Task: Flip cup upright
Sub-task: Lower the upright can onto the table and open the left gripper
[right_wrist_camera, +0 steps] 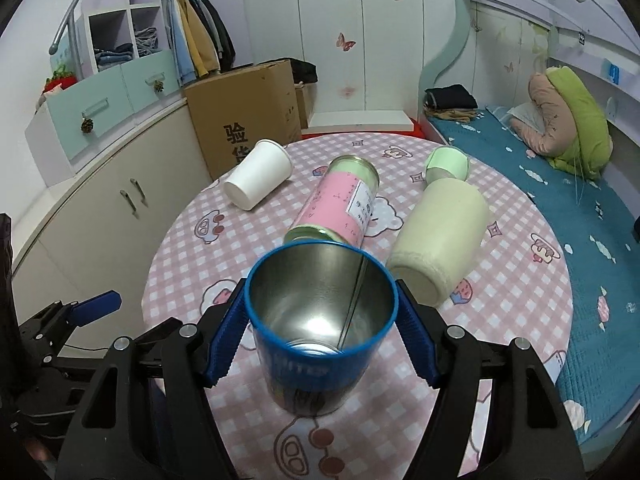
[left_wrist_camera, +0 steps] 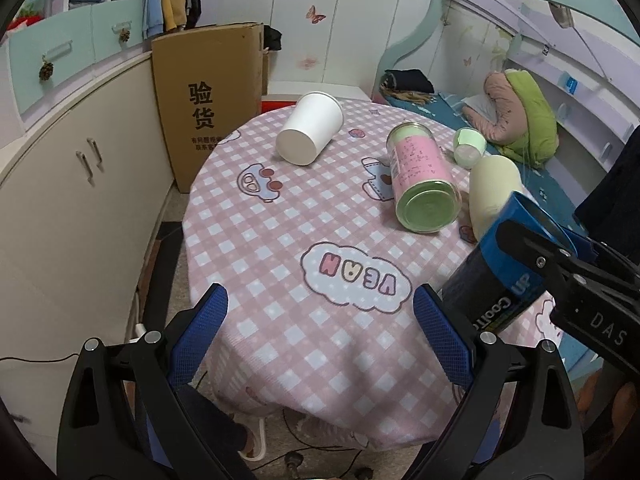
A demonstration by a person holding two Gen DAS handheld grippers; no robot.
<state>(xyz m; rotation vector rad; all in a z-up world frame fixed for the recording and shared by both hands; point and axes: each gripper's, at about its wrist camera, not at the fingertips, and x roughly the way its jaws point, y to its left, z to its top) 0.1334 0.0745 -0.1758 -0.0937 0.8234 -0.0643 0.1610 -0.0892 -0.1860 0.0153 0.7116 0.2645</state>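
Observation:
My right gripper [right_wrist_camera: 322, 320] is shut on a blue metal cup [right_wrist_camera: 320, 344], held nearly upright with its open mouth facing up and its base near the tablecloth. The same cup [left_wrist_camera: 500, 268] shows at the right of the left wrist view, tilted, with the right gripper's black fingers [left_wrist_camera: 560, 264] on it. My left gripper [left_wrist_camera: 320, 320] is open and empty over the table's near edge. A white paper cup [left_wrist_camera: 310, 128] [right_wrist_camera: 258, 180] lies on its side at the far left of the table.
A pink-and-green canister [left_wrist_camera: 420, 176] [right_wrist_camera: 340, 208] and a cream bottle with a green cap [right_wrist_camera: 440, 232] [left_wrist_camera: 494, 192] lie on their sides on the round pink checked table [left_wrist_camera: 280, 240]. A cardboard box [left_wrist_camera: 208, 100] and cabinets [left_wrist_camera: 80, 184] stand left, a bed [right_wrist_camera: 580, 220] right.

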